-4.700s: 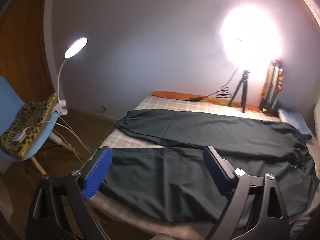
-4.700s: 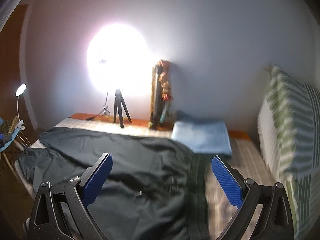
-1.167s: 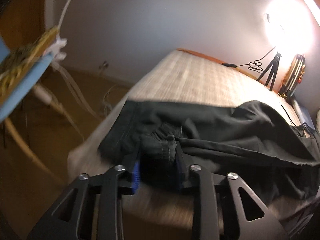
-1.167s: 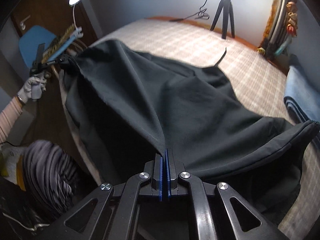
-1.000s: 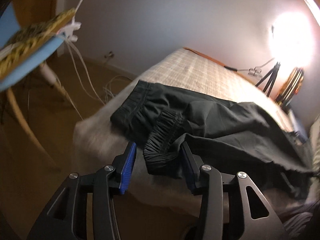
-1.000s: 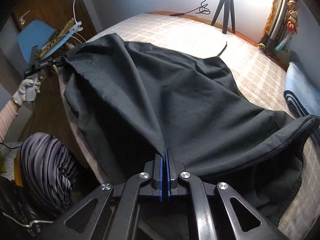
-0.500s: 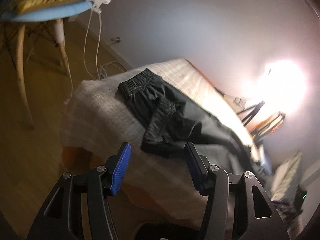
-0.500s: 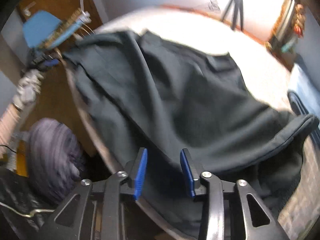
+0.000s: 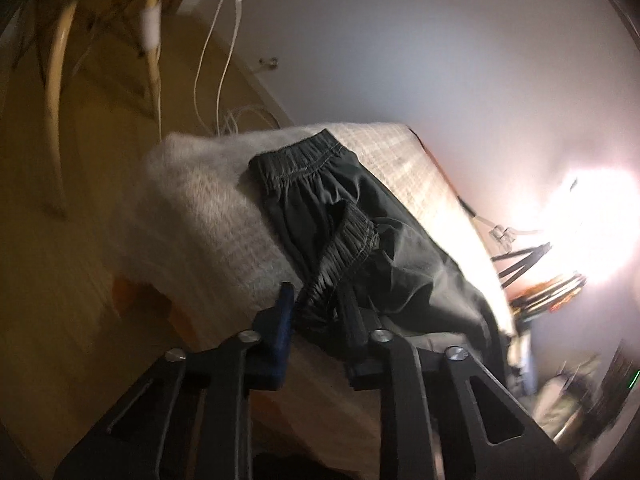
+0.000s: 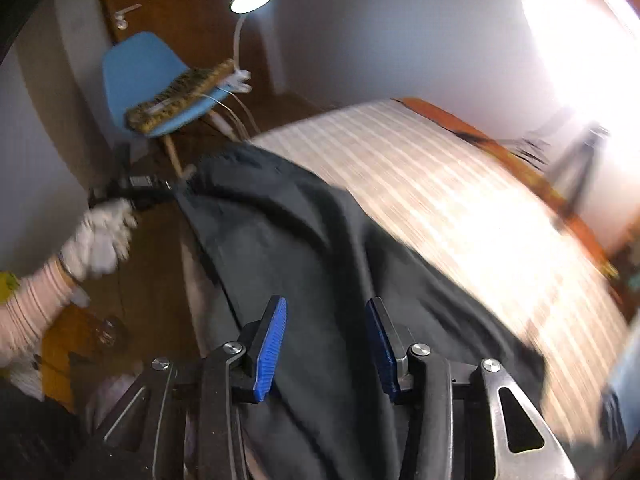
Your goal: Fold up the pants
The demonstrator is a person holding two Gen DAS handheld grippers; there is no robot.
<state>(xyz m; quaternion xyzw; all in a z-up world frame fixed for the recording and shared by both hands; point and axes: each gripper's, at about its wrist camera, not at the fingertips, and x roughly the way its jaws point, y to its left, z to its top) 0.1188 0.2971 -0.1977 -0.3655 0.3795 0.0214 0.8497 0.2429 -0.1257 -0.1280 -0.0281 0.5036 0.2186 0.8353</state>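
At the far left of the right wrist view, the gloved left hand [image 10: 100, 240] reaches in level and holds the left tongs [image 10: 168, 194] at the near-left corner of the bed [image 10: 460, 208]. In the left wrist view those tongs [image 9: 316, 312] are narrowed around the elastic cuff [image 9: 340, 256] of the dark pants [image 9: 320, 200], though whether they truly clamp it I cannot tell. The pants lie folded lengthwise along the near edge of the bed. The right tongs [image 10: 326, 340] hover partly open over the cloth, gripping nothing.
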